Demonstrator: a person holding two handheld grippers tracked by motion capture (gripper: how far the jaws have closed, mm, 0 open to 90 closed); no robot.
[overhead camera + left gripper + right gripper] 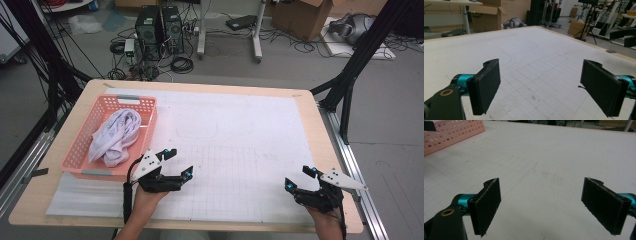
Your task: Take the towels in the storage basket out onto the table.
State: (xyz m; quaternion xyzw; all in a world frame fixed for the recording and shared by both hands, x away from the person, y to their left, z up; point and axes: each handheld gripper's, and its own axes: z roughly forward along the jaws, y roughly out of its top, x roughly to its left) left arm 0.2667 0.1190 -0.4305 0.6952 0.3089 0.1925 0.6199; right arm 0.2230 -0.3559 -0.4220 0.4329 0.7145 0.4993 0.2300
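1. Table (pixel 320 130): fills the middle of the high view, wooden edge all round, white gridded sheet (pixel 240 150) covering most of the top. The sheet also shows as the ground in both gripper views.
2. Pink basket (pixel 85 137): left of centre in the high view, sitting on the sheet's left side. Its perforated wall shows at the upper left of the right gripper view (pixel 454 132).
3. White cloth (pixel 115 137): bundled inside the basket, running from its upper right to its lower middle, not spilling over the rim.
4. Left gripper (pixel 179 162): lower left of centre in the high view, just right of the basket's near corner, apart from basket and cloth. Jaws spread wide, nothing between them; left gripper view confirms bare sheet in the gap.
5. Right gripper (pixel 300 177): lower right of the high view, near the table's right edge, well apart from the basket. Jaws likewise wide apart, holding nothing.
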